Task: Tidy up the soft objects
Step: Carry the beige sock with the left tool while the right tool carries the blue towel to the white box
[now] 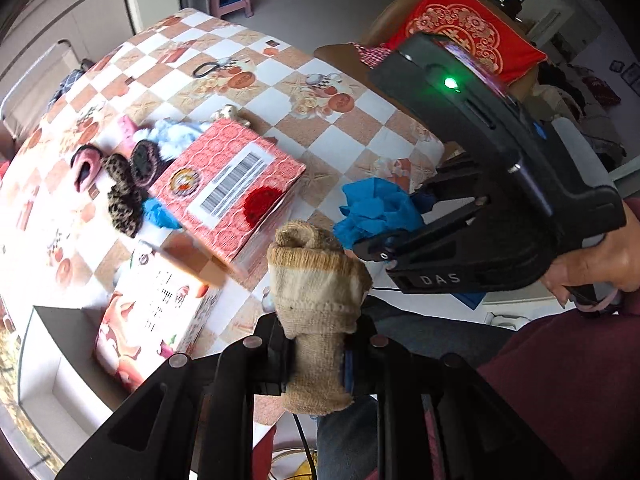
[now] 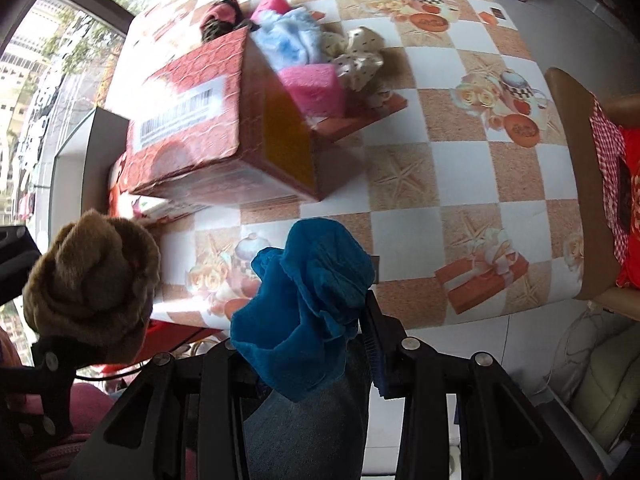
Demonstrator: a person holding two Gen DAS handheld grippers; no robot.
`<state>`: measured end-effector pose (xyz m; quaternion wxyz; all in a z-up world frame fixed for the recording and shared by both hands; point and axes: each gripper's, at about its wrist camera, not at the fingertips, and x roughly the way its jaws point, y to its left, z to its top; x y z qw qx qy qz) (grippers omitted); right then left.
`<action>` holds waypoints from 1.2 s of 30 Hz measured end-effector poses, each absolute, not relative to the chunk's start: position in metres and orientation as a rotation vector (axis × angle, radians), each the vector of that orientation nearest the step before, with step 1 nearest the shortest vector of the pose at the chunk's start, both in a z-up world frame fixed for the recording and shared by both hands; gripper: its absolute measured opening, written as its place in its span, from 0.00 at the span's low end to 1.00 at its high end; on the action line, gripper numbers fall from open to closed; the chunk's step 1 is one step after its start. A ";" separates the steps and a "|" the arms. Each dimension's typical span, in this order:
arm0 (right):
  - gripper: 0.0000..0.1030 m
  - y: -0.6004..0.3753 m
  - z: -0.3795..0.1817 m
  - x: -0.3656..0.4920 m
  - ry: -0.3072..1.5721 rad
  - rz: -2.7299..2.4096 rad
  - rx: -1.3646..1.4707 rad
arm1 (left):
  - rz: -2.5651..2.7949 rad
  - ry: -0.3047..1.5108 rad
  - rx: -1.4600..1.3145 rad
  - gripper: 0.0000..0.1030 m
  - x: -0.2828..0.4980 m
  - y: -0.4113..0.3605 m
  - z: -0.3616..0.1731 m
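Both pointing steeply down, left gripper (image 1: 316,360) pinching tan sock (image 1: 316,280); right gripper (image 2: 304,364) pinching blue cloth (image 2: 308,300)

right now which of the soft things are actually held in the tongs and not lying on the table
Two: the tan sock, pinched in the left tongs, and the blue cloth in the right tongs. The slippers and pink sponge lie on the table by the red box.
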<state>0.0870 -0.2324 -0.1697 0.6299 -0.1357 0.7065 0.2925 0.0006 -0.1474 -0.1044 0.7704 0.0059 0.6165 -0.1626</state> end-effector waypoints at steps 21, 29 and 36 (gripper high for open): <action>0.38 -0.080 -0.133 0.010 1.475 1.187 -0.725 | 0.377 1.255 -0.488 0.20 -0.116 0.035 -0.106; 0.38 -0.020 -0.120 -0.027 1.405 1.366 -0.844 | 0.610 1.241 -0.620 0.20 -0.171 0.073 -0.118; 0.38 0.025 -0.110 -0.079 1.327 1.516 -0.954 | 0.751 1.232 -0.682 0.20 -0.205 0.089 -0.125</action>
